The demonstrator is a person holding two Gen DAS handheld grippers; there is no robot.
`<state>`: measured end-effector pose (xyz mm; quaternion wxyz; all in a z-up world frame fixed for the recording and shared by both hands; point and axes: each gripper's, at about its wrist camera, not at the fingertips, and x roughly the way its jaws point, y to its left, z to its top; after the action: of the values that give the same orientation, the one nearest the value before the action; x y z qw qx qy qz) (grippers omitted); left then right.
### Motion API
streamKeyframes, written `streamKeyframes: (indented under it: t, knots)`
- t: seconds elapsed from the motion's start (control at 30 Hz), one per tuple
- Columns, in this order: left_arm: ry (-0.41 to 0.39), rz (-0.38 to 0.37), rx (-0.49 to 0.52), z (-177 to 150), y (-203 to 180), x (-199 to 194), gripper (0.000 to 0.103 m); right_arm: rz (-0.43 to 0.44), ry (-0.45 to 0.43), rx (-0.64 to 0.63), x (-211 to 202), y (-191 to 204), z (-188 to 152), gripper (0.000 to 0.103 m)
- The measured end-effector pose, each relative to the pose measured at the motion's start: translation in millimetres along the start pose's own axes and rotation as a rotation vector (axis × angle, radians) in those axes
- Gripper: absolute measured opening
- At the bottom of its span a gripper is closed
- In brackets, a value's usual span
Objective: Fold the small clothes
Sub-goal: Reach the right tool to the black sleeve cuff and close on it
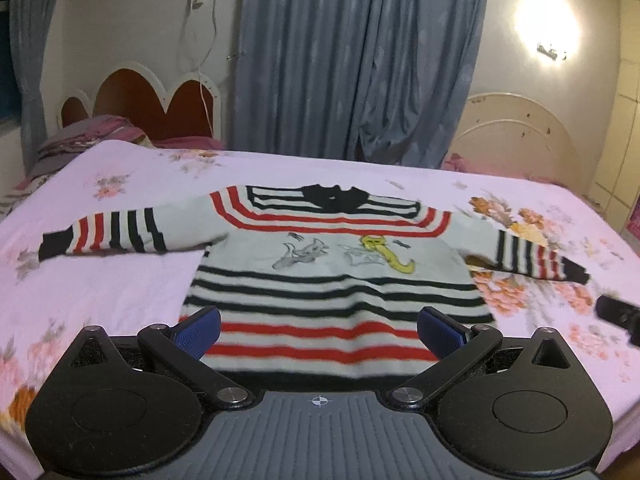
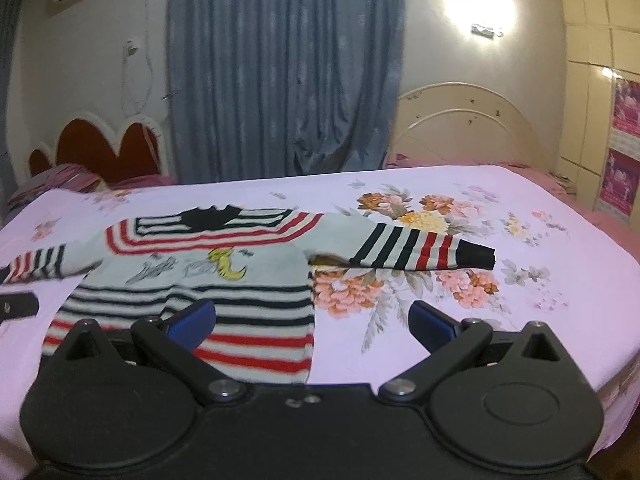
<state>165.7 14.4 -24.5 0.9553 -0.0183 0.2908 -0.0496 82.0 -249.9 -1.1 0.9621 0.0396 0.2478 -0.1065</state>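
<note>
A small striped sweater (image 1: 332,280) in white, black and red, with a yellow and grey print on the chest, lies flat on the bed, both sleeves spread out. My left gripper (image 1: 320,332) is open and empty, hovering over the sweater's hem. My right gripper (image 2: 312,326) is open and empty, above the hem's right corner of the sweater (image 2: 192,280). The right sleeve (image 2: 424,250) lies stretched to the right. The right gripper's tip shows at the right edge of the left wrist view (image 1: 618,310). The left gripper's tip shows at the left edge of the right wrist view (image 2: 16,306).
The bed carries a pink flowered sheet (image 1: 120,292). A red heart-shaped headboard (image 1: 148,100) with pillows (image 1: 88,136) stands at the far left, a cream headboard (image 1: 520,136) at the far right. Blue curtains (image 1: 352,60) hang behind. A wall lamp (image 1: 550,50) glows.
</note>
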Motion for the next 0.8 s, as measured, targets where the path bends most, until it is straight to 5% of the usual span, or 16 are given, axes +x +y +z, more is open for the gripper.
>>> streamKeyframes:
  t: [0.27,0.37,0.6,0.7,0.8]
  knots:
    - [0.084,-0.032,-0.037,24,13,63,0.103,-0.079,-0.018,0.054,43,-6,20,0.095]
    - [0.064,-0.04,0.021,26,0,85,0.103,-0.106,-0.022,0.097,57,-22,24,0.09]
    - [-0.01,-0.008,-0.069,44,-25,133,0.102,-0.18,-0.001,0.24,117,-91,34,0.069]
    - [0.006,-0.002,-0.066,56,-42,161,0.103,-0.181,0.035,0.325,158,-126,37,0.052]
    - [0.032,0.003,-0.056,67,-65,192,0.103,-0.185,0.06,0.404,198,-161,38,0.049]
